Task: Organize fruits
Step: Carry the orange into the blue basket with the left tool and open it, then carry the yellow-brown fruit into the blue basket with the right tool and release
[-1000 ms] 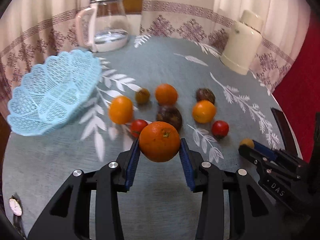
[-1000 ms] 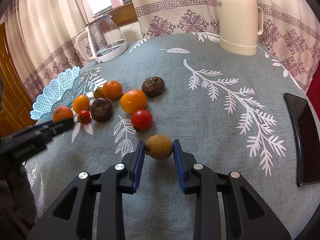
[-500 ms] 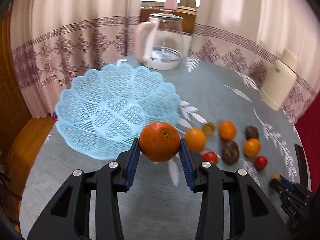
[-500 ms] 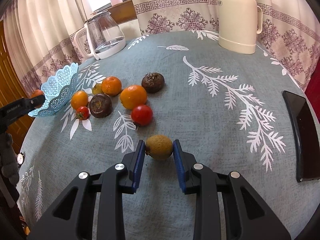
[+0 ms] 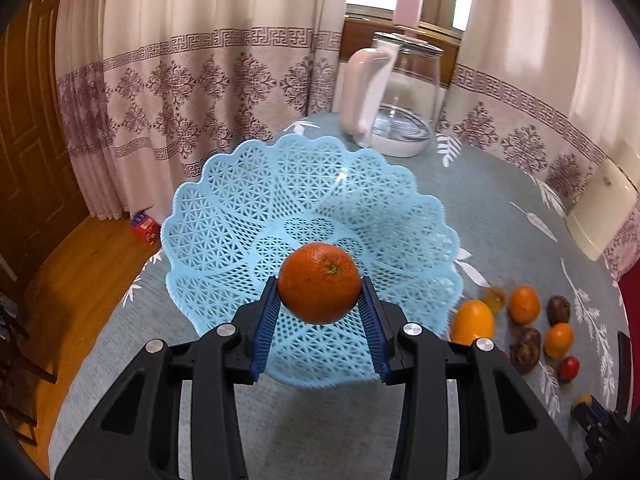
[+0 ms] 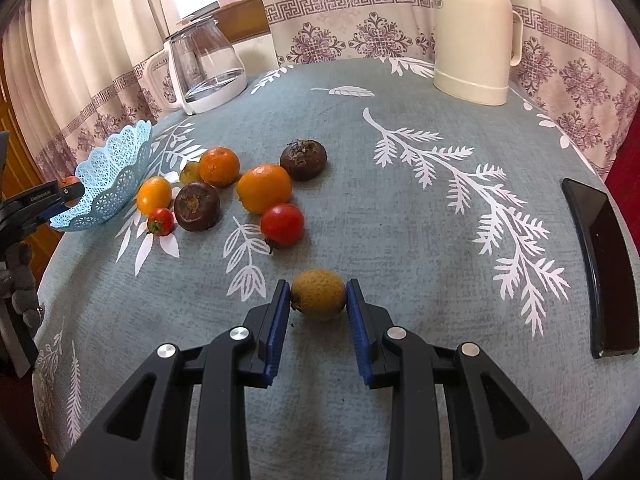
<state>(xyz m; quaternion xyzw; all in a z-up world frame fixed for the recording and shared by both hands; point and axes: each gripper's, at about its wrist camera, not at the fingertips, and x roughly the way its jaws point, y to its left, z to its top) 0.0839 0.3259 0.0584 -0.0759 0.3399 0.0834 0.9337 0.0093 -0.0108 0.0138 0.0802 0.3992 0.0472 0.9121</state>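
The orange [image 5: 319,282] sits clamped between the pads of the left hand-held gripper [image 5: 320,312], poised above the near half of the empty blue basket [image 5: 240,216], presumably for dropping in. The right hand-held gripper [image 6: 318,312], well apart from the basket, pinches a small brown fruit [image 6: 318,294] above the desk [image 6: 400,208], with the other fruits [image 6: 264,188] between it and the basket.
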